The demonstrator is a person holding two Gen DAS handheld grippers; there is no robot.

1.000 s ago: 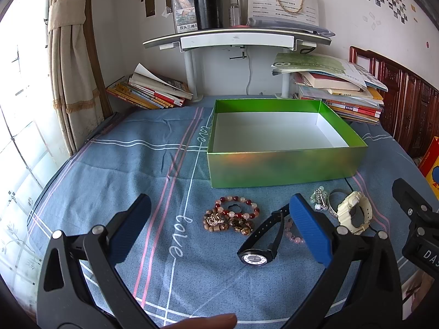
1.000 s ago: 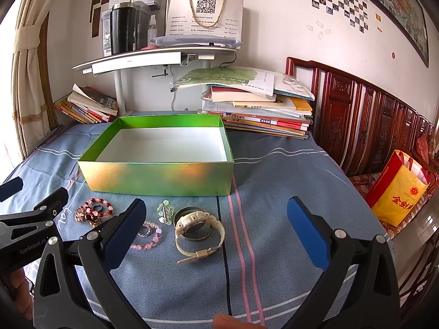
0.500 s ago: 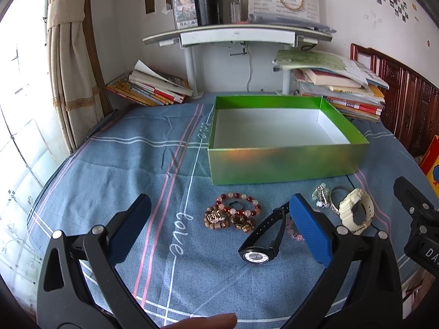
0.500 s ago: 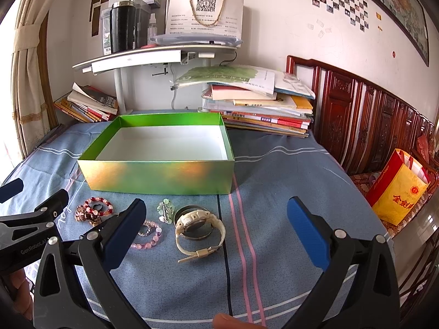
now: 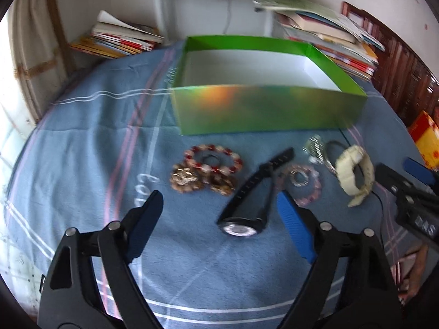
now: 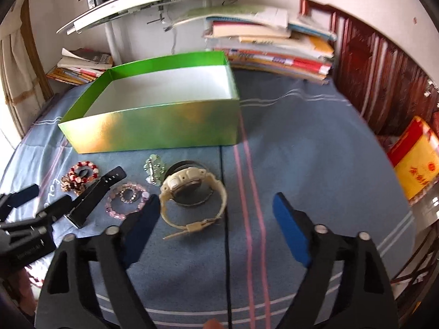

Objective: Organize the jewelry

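Left tool (image 5: 218, 223) is tilting downward, jaws apart and just closing a little, nothing pressed between them. Right tool (image 6: 216, 223) is doing the same, sitting to its right, jaws apart and narrowing, gripping nothing.

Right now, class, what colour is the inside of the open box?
White inside the green box; clearest in the right wrist view.

Bare bedspread (image 6: 301, 164) right of the cream watch (image 6: 192, 192) lies open; green box (image 6: 153, 131) walls off the far side.
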